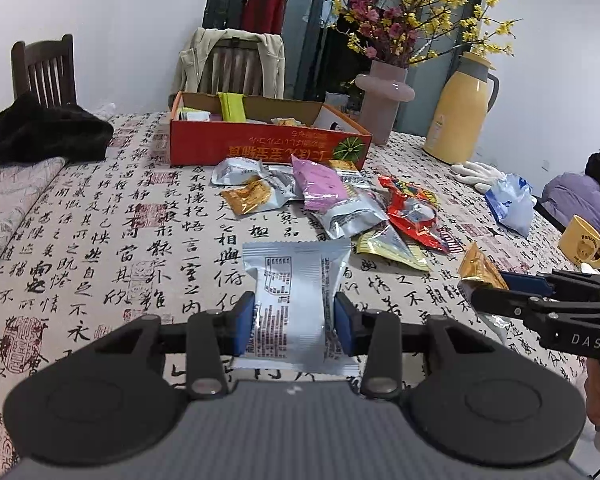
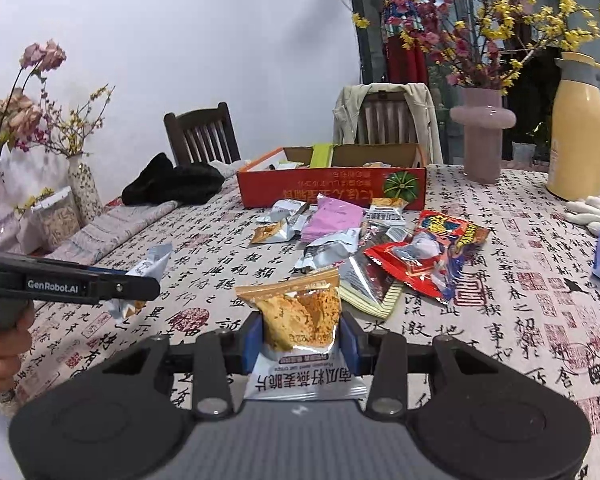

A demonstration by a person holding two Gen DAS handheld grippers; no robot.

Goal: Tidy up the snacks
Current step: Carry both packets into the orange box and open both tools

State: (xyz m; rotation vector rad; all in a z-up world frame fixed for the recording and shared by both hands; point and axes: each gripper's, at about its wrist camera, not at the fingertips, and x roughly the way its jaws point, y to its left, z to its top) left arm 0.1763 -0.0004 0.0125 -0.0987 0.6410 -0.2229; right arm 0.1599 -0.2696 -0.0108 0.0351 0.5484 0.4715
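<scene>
Snacks being held in both grippers above patterned table (image 1: 112, 216). Left gripper (image 1: 294, 322) clamped on silver packet (image 1: 296, 300), pinched at both sides between blue pads. Right gripper (image 2: 302, 338) clamped on gold packet (image 2: 298, 312). Loose snack pile (image 1: 340, 204) lying on cloth just before red box (image 1: 268, 144). Box being partly filled with packets, standing beside pink vase (image 1: 384, 96).
</scene>
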